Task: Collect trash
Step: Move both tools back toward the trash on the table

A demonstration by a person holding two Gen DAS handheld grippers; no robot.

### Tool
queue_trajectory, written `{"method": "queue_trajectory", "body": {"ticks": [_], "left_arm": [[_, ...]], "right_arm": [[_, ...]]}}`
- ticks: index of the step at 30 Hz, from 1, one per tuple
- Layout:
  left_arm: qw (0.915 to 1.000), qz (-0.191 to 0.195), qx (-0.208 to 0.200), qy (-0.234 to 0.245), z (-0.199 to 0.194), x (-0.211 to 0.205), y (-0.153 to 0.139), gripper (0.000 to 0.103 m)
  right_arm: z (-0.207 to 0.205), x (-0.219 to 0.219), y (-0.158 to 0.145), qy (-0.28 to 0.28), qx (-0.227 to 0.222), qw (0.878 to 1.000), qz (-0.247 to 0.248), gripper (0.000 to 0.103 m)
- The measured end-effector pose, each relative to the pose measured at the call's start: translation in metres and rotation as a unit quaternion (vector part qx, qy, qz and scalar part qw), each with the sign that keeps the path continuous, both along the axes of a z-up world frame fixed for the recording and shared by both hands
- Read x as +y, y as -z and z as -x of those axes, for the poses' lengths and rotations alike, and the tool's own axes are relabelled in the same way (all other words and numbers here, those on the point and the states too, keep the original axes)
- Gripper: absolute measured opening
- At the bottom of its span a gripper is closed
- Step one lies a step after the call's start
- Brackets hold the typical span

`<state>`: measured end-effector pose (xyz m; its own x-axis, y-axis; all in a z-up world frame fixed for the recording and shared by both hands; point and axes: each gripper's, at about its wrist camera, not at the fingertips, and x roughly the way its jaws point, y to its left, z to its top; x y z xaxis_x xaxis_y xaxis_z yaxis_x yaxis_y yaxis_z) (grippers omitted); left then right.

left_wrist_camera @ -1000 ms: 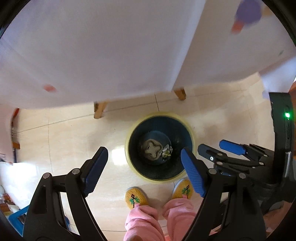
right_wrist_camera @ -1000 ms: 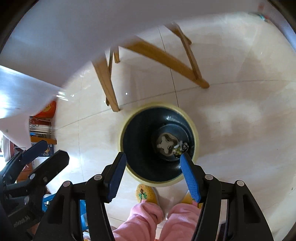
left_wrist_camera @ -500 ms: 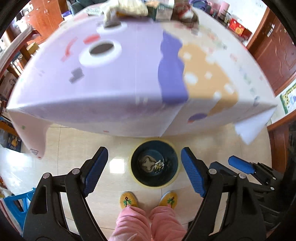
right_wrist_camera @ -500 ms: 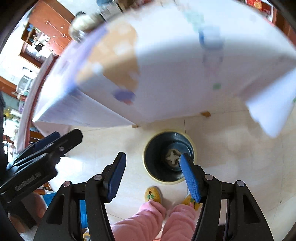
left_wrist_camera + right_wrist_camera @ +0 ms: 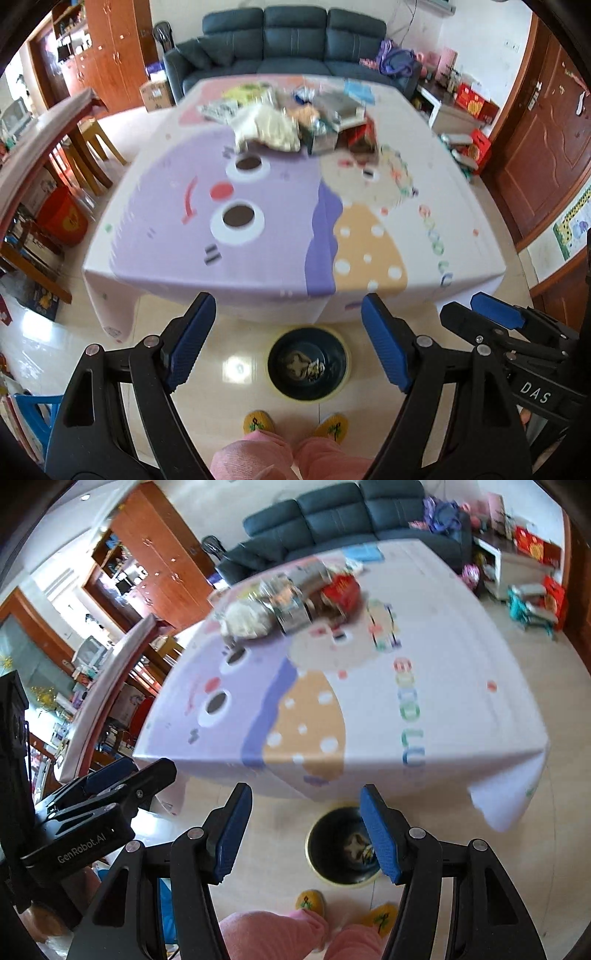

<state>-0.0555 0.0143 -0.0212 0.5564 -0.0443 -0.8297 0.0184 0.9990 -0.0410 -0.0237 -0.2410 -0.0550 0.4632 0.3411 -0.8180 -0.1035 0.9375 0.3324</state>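
1. Looking mostly undone: trash pile [image 5: 295, 122] sits on the bench [image 5: 258, 236], upper middle of frame.
2. Bin [image 5: 308, 363] at bottom centre holds only a couple of scraps.
3. Left gripper [image 5: 288, 341] and right gripper [image 5: 306, 836] fingers spread wide, holding nothing.

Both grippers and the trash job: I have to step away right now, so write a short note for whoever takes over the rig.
Left gripper: open, holding nothing, raised in front of the table.
Right gripper: open, holding nothing, beside it.
Trash bin: on the floor by the table's near edge, in front of the person's slippers; a few scraps already lie in it.
Trash pile: wrappers, crumpled paper and a red pack, bunched toward the far side of the tablecloth.
Done: some bits binned.
Left: reach across, pick the pile piece by piece, drop each in the bin.
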Motion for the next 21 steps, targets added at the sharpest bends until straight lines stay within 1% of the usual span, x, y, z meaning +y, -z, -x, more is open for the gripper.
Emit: {"method": "queue_trajectory", "body": {"ticks": [2,4,10,15,17,21], "left_arm": [[0.9997,-0.004,-0.023,-0.003,0.001,0.002,-0.017,0.079],[0.9993,-0.006,-0.036,-0.010,0.002,0.004,-0.031,0.079],[0.9979,0.003,-0.052,-0.037,0.001,0.016,-0.069,0.079],[0.9973,0.013,-0.050,-0.052,-0.005,0.024,-0.088,0.079],[0.9971,0.018,-0.047,-0.057,-0.010,0.027,-0.093,0.079],[0.9970,0.045,-0.030,-0.057,-0.031,0.035,-0.094,0.079]], "right_arm": [[-0.001,0.002,-0.016,-0.006,-0.017,1.000,0.000,0.062],[-0.003,0.005,-0.027,-0.012,-0.033,0.999,0.000,0.062],[-0.009,0.009,-0.054,-0.029,-0.061,0.998,0.003,0.062],[-0.023,0.003,-0.070,-0.025,-0.071,0.997,-0.010,0.062],[-0.030,0.000,-0.074,-0.022,-0.077,0.997,-0.014,0.064],[-0.044,-0.004,-0.083,-0.016,-0.090,0.996,-0.017,0.070]]}}
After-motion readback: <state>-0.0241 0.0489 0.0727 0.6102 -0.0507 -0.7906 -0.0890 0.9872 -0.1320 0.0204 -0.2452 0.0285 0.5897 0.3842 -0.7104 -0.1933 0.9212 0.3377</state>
